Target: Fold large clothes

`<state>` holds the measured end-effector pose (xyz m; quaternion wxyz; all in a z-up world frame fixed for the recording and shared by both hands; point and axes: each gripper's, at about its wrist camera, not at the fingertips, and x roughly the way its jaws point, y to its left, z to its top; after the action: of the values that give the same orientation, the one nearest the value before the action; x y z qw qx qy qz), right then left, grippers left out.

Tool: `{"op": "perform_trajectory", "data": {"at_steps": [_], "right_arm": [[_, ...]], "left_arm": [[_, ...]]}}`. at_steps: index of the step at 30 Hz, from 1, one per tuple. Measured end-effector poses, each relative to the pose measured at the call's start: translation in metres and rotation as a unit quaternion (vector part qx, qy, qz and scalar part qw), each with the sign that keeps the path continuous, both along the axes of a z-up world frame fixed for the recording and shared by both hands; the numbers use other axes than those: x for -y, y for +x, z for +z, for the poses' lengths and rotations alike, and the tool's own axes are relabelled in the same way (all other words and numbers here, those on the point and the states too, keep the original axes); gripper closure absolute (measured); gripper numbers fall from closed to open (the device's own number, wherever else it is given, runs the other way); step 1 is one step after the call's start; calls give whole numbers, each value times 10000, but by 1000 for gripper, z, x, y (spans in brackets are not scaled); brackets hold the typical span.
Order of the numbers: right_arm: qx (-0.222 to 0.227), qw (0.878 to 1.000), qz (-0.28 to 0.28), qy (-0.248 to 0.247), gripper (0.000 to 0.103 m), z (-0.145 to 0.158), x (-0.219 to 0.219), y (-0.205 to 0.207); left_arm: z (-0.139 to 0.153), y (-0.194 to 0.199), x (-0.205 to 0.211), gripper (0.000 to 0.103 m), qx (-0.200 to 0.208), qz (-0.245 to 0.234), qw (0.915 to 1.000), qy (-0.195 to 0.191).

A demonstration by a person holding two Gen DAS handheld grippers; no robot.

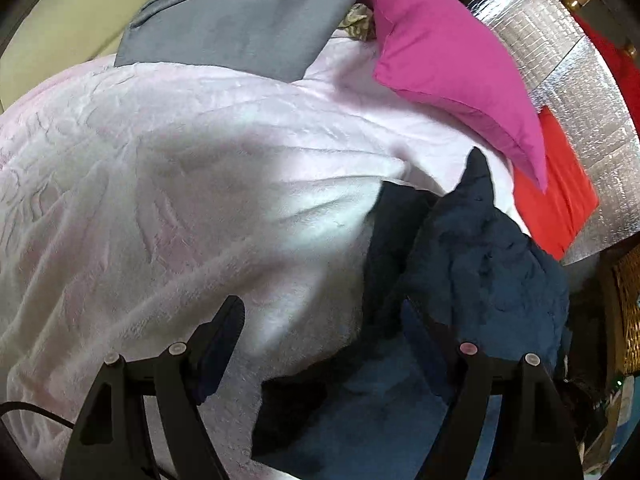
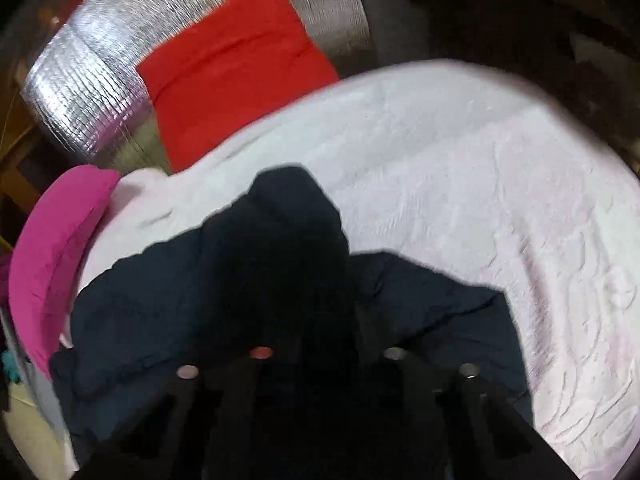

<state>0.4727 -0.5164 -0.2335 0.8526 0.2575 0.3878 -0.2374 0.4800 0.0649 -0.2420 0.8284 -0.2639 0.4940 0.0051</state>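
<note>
A dark navy garment [image 1: 472, 264] lies bunched on a pale pink fleece blanket [image 1: 168, 184] that covers the bed. My left gripper [image 1: 320, 320] is open above the blanket; its right finger [image 1: 416, 332] is at the garment's edge, its left finger [image 1: 224, 328] over the blanket. In the right wrist view the navy garment [image 2: 256, 280] rises in a peak over my right gripper [image 2: 320, 320], whose fingers are close together and buried in the dark cloth. The blanket [image 2: 480, 184] spreads beyond it.
A magenta pillow [image 1: 448, 56] and a grey folded cloth [image 1: 240, 16] lie at the far side of the bed. A red cloth [image 2: 232, 72] lies on a silver foil mat [image 2: 80, 80]. A wicker basket [image 1: 628, 312] stands at the right.
</note>
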Motion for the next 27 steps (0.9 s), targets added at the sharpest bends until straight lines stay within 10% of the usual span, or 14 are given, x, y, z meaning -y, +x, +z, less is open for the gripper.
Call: {"op": "perform_trajectory", "data": {"at_steps": [8, 13, 17, 20, 27], "right_arm": [[-246, 9989, -247, -318, 84, 11, -15, -3], [766, 9943, 155, -729, 39, 58, -64, -9], [956, 9779, 1716, -716, 43, 74, -149, 16], [665, 9604, 2695, -258, 69, 60, -211, 43], [337, 9448, 3210, 557, 73, 19, -291, 104]], "left_arm": [[-4, 4, -1, 21, -188, -39, 9998, 112], [14, -2, -11, 22, 86, 105, 9996, 233], [22, -4, -23, 22, 168, 319, 9984, 434], [23, -6, -33, 22, 108, 485, 9980, 397], [17, -7, -50, 22, -25, 691, 9975, 161]]}}
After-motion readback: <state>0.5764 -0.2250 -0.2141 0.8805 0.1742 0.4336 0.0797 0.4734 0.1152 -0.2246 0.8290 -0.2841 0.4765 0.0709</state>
